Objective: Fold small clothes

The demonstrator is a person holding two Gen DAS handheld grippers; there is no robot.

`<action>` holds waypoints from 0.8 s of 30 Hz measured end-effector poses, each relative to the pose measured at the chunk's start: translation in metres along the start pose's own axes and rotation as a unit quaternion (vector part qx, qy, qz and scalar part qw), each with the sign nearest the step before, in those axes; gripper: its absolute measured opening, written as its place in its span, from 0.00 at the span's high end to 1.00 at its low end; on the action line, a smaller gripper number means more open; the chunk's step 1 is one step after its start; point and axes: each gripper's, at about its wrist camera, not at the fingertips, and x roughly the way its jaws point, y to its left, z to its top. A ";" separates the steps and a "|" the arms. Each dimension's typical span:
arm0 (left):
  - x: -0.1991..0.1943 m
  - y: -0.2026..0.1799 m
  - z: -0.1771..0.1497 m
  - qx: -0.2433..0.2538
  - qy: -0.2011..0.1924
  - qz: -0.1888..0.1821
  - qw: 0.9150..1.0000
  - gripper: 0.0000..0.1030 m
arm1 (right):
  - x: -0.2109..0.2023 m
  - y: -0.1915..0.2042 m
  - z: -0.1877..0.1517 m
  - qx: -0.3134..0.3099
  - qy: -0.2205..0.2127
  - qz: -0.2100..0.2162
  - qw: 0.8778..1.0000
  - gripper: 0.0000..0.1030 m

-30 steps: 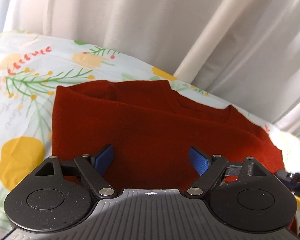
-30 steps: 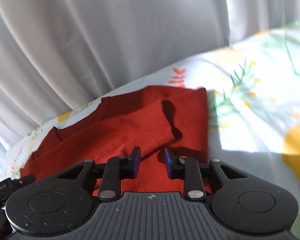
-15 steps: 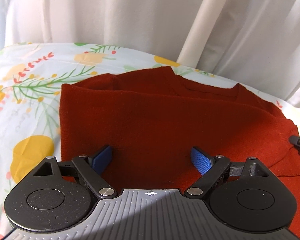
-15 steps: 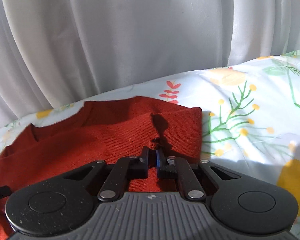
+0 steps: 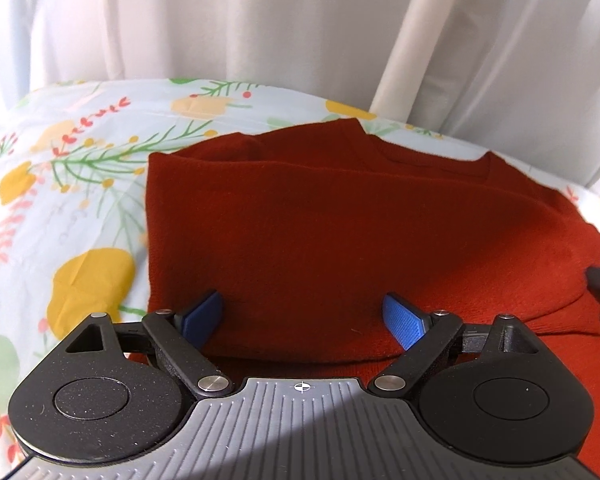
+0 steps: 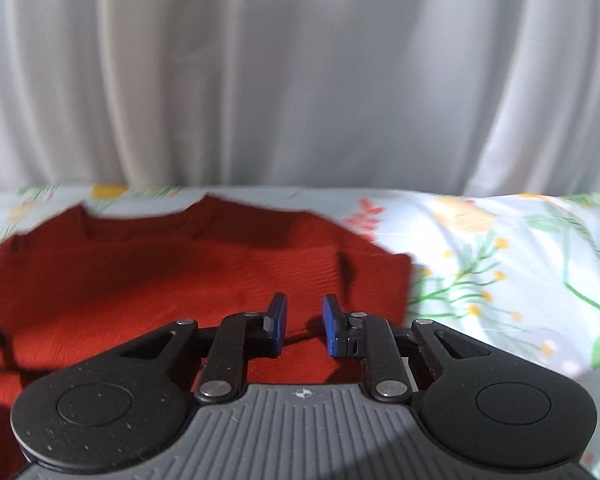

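The red knit sweater [image 5: 340, 232] lies spread on a floral-printed bed sheet [image 5: 72, 208], directly ahead of and beneath both sets of jaws. One side is already folded in: in the left wrist view a doubled layer runs across the body with a clean straight edge on the left, and the neckline shows at the far edge, just in front of the white curtain [image 5: 260, 20]. In the right wrist view a ribbed panel, probably a sleeve or hem laid over the body, sits just beyond the jaws, its outer edge squared off against the sheet.

The left gripper [image 5: 304, 316] hangs over the near edge of the sweater with its jaws spread wide; the cloth lies under them, and neither blue pad presses on it. The right gripper [image 6: 304, 324] has its jaws at a narrow gap and they have just been opening; red knit shows behind the gap, but nothing is pinched between the pads, so the cloth looks released. A dark tip of the right gripper shows at the right edge of the left wrist view.

As a judgement, the side folds look done and laid down, and the garment is a long flat band. What is left is probably the crosswise fold, bringing the near hem up toward the neckline, then smoothing the bundle.
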 end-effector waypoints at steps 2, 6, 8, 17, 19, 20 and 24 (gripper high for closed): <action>0.001 -0.003 -0.002 0.012 0.000 0.008 1.000 0.10 | 0.011 0.006 -0.006 -0.015 0.001 0.000 1.000 0.81; 0.002 -0.007 -0.005 0.029 -0.001 0.014 0.999 0.09 | 0.013 0.012 -0.006 -0.050 0.004 -0.005 0.999 0.79; 0.002 -0.008 -0.005 0.033 0.000 0.018 0.999 0.08 | 0.011 0.016 -0.005 -0.071 0.004 -0.012 0.997 0.74; -0.021 -0.004 -0.015 0.041 0.012 0.033 0.999 0.13 | -0.010 -0.015 -0.009 -0.035 0.058 -0.006 0.998 0.45; -0.043 0.000 -0.025 0.049 0.006 0.045 0.998 0.15 | -0.036 -0.026 -0.023 -0.027 0.045 0.019 0.998 0.45; -0.059 0.005 -0.032 0.045 -0.004 0.039 0.998 0.15 | -0.056 -0.034 -0.034 -0.019 0.033 0.041 0.998 0.45; -0.131 0.042 -0.079 0.009 -0.021 -0.013 1.000 0.10 | -0.140 -0.068 -0.086 0.025 -0.008 0.116 0.993 0.27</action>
